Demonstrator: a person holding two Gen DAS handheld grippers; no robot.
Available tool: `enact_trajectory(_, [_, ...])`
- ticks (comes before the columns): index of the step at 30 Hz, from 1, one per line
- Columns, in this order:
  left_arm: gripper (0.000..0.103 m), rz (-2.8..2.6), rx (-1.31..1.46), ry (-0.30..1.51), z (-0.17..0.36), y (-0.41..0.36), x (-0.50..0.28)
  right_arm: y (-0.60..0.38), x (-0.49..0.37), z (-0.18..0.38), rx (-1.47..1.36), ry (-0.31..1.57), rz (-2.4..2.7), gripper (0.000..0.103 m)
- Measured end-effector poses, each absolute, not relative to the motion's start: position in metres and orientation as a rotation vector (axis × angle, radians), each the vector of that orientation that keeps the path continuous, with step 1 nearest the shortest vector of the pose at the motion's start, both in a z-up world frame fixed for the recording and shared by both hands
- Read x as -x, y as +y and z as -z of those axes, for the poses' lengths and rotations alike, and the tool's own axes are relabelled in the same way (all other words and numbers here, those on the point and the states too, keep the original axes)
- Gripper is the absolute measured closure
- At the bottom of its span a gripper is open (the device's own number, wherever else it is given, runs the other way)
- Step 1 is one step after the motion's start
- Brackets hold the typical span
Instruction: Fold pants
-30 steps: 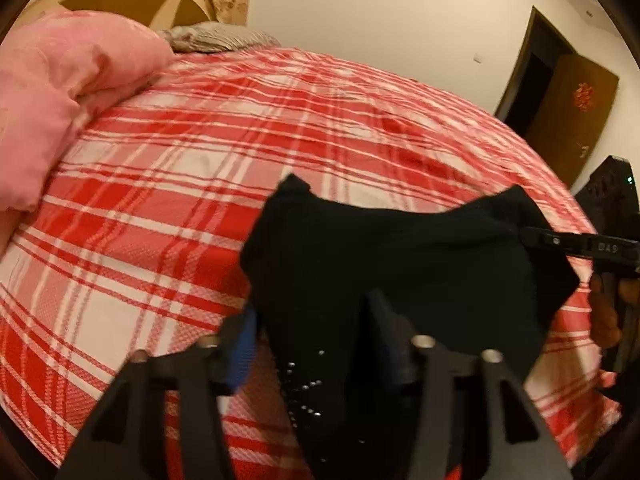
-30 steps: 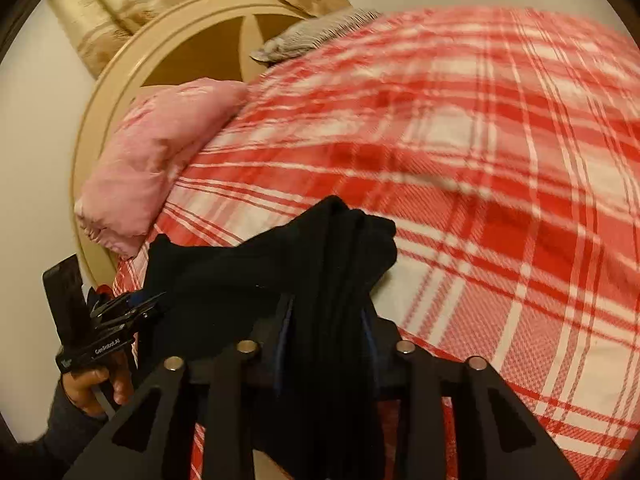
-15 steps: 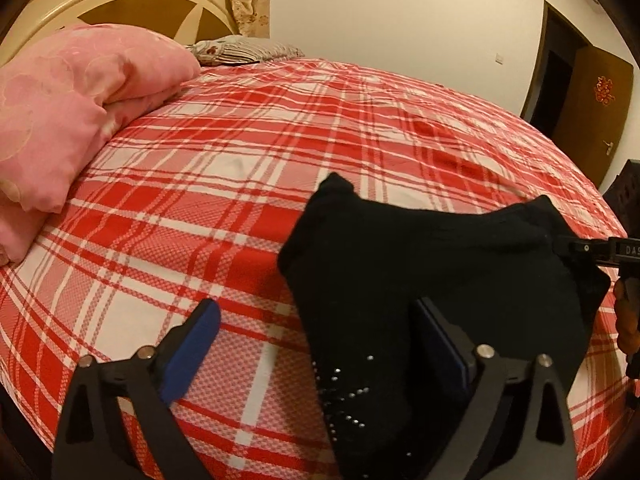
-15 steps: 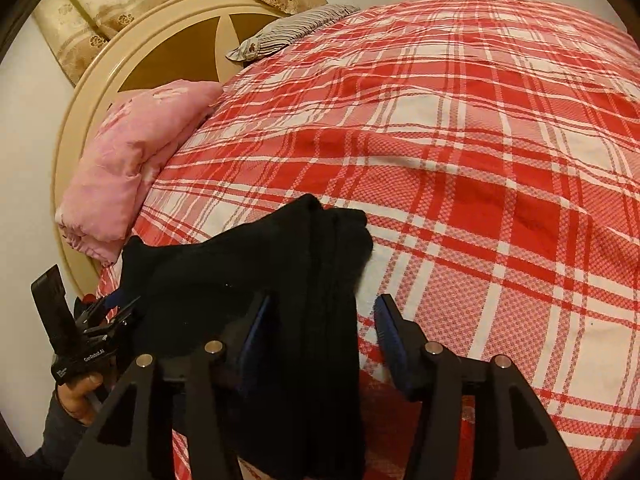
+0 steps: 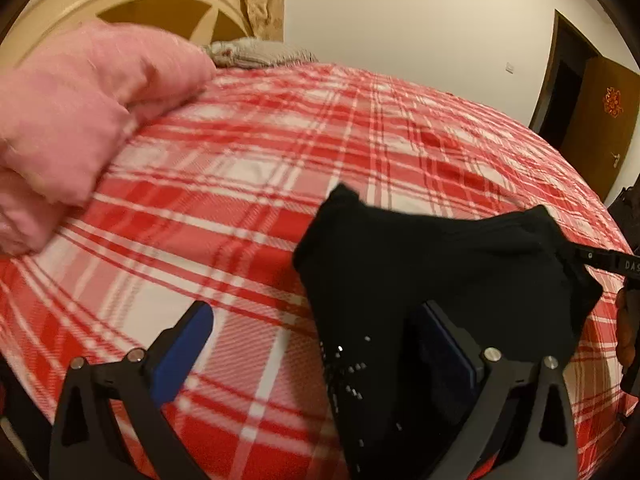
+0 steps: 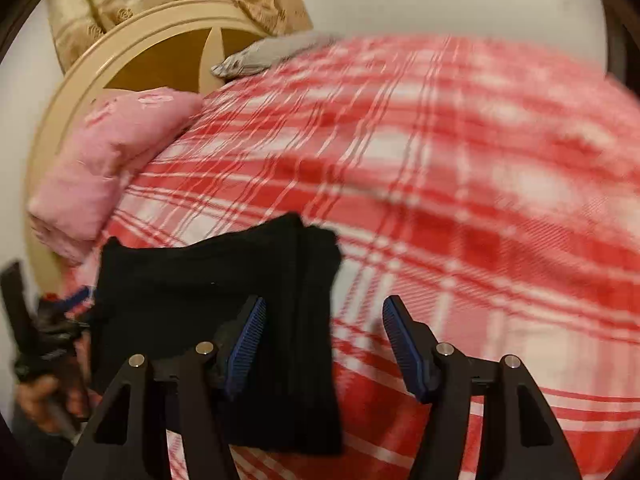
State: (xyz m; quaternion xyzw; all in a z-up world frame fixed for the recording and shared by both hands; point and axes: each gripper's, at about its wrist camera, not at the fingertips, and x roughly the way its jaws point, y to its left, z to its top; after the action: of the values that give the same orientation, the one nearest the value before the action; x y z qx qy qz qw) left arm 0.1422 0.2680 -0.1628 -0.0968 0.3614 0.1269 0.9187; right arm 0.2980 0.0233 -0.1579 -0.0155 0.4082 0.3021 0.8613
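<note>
now both hand-held grippers, left and right, apart, off the previously clamped pants

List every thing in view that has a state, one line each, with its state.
Pants: folded, lying on the bed, released.
Left hand-held gripper: open wide, pants edge between its fingers, unpressed.
Right hand-held gripper: jaws opening, pants edge between them, not pinched.
Door: open.
Bedspread: spread flat.
Pink quilt: bunched at the headboard.
</note>
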Motion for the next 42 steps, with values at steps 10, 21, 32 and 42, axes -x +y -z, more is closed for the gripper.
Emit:
enact_trajectory(10, [0.0,-0.244,0.183,0.62,0.107,0.233,-0.093,-0.015,-0.231,0.111,0.098,0.721,-0.616,0.038])
enact_trajectory(21, [0.0,-0.201,0.162,0.509,0.06,0.185,-0.061,-0.066,-0.137,0.055,0.178,0.544,-0.638,0.037])
enact_trajectory(32, [0.0,-0.179,0.129,0.458,0.036,0.153,-0.046,-0.11,-0.086,0.036,0.191,0.426,-0.594,0.036])
enact_trajectory(42, [0.0,-0.159,0.094,0.444,0.033,0.134,-0.042,-0.127,-0.076,0.027,0.169,0.387,-0.579,0.036])
